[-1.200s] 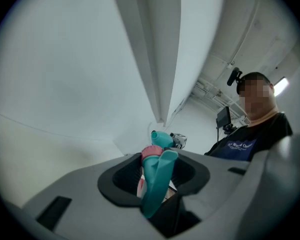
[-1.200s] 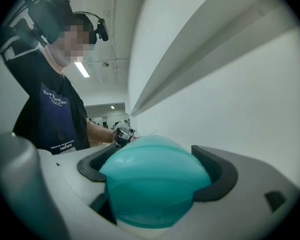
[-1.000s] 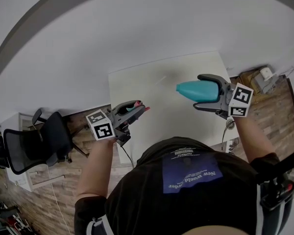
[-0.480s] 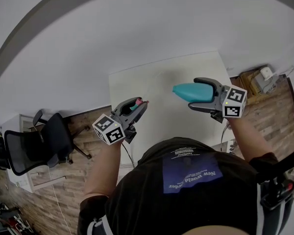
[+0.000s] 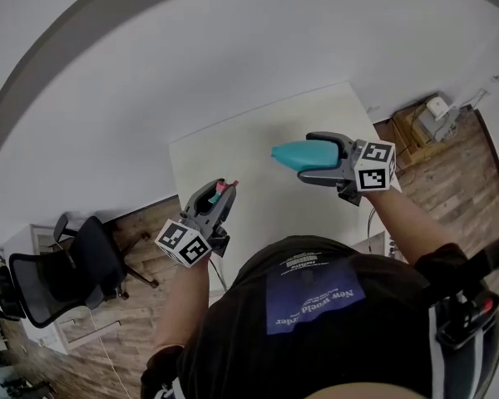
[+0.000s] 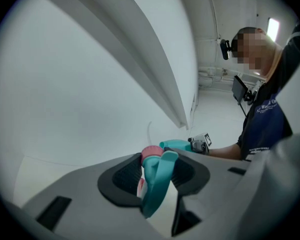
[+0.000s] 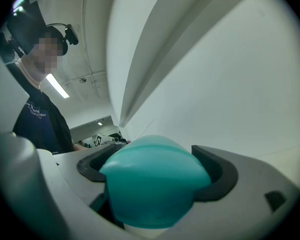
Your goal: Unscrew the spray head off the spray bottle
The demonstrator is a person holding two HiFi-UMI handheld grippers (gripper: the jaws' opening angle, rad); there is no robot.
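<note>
The left gripper (image 5: 223, 193) is clamped on the detached teal spray head (image 6: 155, 181). The right gripper (image 5: 310, 158) grips the teal spray bottle (image 5: 289, 152). The two are held well apart above the white table (image 5: 249, 140).

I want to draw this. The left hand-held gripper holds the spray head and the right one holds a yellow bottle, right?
Not yellow. The right gripper view shows the bottle in the right hand-held gripper is teal. The left hand-held gripper does hold the spray head.
</note>
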